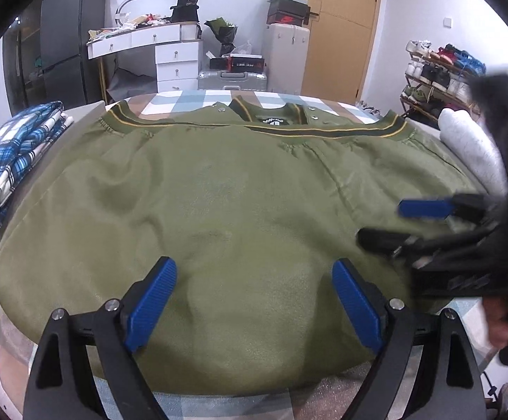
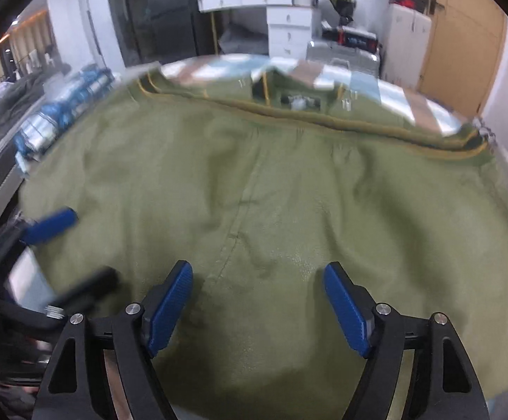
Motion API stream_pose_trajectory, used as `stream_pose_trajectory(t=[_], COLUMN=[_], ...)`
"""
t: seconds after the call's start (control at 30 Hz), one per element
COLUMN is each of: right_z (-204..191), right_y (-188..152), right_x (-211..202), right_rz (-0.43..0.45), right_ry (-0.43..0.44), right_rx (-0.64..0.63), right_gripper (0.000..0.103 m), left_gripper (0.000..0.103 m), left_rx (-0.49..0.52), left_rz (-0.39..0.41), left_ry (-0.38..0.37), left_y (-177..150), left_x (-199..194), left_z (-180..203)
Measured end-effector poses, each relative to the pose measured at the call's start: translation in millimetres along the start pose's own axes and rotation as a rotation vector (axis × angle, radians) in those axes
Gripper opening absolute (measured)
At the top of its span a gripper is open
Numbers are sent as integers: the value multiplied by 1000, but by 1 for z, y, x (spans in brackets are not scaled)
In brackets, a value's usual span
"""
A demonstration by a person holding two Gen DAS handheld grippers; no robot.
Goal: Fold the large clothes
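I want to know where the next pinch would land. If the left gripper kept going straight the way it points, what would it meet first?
Most likely the green jacket: the left gripper, jaws open and empty, aims down at its smooth middle near the front edge. Nothing lies between; the right gripper sits off to the side.

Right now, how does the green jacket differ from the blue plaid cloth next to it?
The green jacket is plain olive with a yellow-striped ribbed band; the blue plaid cloth is checked blue and white. The jacket lies spread wide and fairly flat across the middle of the surface, while the plaid cloth sits bunched in a smaller heap at its left edge. Both open grippers, left and right, hover over the jacket, none over the plaid. Both are fabric on the same surface.
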State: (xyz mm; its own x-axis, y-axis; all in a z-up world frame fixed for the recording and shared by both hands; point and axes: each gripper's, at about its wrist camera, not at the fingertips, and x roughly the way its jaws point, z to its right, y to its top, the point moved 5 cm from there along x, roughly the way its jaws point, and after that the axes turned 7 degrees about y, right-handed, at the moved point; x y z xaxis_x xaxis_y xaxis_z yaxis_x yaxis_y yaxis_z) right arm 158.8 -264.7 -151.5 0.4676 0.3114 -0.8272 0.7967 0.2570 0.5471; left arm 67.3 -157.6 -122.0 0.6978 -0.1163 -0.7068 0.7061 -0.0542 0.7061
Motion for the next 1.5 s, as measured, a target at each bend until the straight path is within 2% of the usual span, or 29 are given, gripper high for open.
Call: stream_pose_trajectory(t=[0.2, 0.33, 0.43, 0.6, 0.7, 0.8, 0.87, 0.97, 1.03, 1.1, 1.17, 1.23, 1.3, 1.4, 1.5], right_z=[-6, -21, -15, -12, -18, -25, -25, -12, -3, -2, -3, -4, 1, 24, 74], right_y=[9, 10, 8, 16, 23, 30, 36, 45, 47, 47, 40, 31, 20, 11, 3], right_x=[-16, -4, 16, 14, 3, 12, 29, 45, 46, 41, 30, 18, 0, -29, -48], right_rz=[4, 6, 15, 1, 35, 30, 6, 12, 8, 7, 16, 24, 46, 80, 99], right_ry=[-56, 20, 10, -13, 34, 62, 32, -67, -68, -68, -22, 10, -33, -115, -239], right_rx=[-29, -32, -5, 34, 38, 28, 28, 21, 54, 57, 68, 50, 3, 14, 107], right_gripper=[76, 77, 79, 76, 75, 75, 75, 75, 75, 73, 71, 70, 70, 70, 70], left_gripper=[88, 88, 88, 88, 88, 88, 88, 88, 88, 88, 88, 88, 88, 91, 92], left_rx=[-31, -67, -112, -197, -176, -158, -143, -170, -211, -193, -137, -106, -97, -114, -99], left_rz=[2, 5, 11, 19, -7, -15, -19, -20, -15, -6, -5, -45, -113, -140, -141], left_ry=[-29, -30, -18, 2, 29, 39, 54, 40, -4, -24, -10, 30, 95, 86, 97], left_y=[1, 2, 4, 7, 4, 0, 0, 1, 9, 23, 39, 51, 53, 51, 49], left_x=[-3, -7, -13, -14, -4, 0, -1, -9, -13, -9, 6, 34, 61, 76, 75], left_z=[-3, -9, -20, -40, -43, -41, -39, -46, -50, -46, -39, -37, -45, -54, -54])
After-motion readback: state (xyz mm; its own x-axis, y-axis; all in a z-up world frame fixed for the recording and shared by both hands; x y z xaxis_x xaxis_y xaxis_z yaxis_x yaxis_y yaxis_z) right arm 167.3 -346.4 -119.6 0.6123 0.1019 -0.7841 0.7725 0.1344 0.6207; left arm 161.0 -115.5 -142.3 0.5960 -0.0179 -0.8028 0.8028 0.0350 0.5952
